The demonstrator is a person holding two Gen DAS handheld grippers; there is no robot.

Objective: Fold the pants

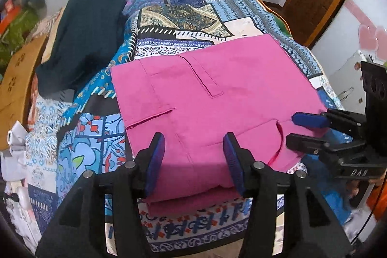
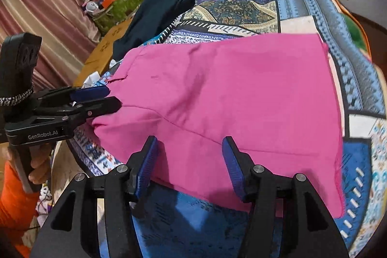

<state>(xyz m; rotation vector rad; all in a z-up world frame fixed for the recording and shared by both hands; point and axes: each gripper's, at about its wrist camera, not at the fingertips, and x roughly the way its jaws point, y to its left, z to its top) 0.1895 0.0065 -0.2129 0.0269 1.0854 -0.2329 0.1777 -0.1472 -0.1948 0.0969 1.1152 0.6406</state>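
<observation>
Both grippers released over folded pink pants (image 1: 208, 98) on patterned bedspread (image 1: 183, 13)

Left gripper (image 1: 193, 156) reads "GenRobot.AI" — right gripper (image 2: 189, 161) shows "DAB"; jaws of each stand apart, gripping nothing.

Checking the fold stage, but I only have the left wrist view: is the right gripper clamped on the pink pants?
Observer: No. The right wrist view shows the right gripper open, its pads apart over the near edge of the pink pants.
Operator: What holds the left gripper?
Observer: A hand in an orange sleeve grips the handle of the left gripper.
Operator: Anything past the bed's left side?
Observer: A striped pink curtain hangs there.
</observation>
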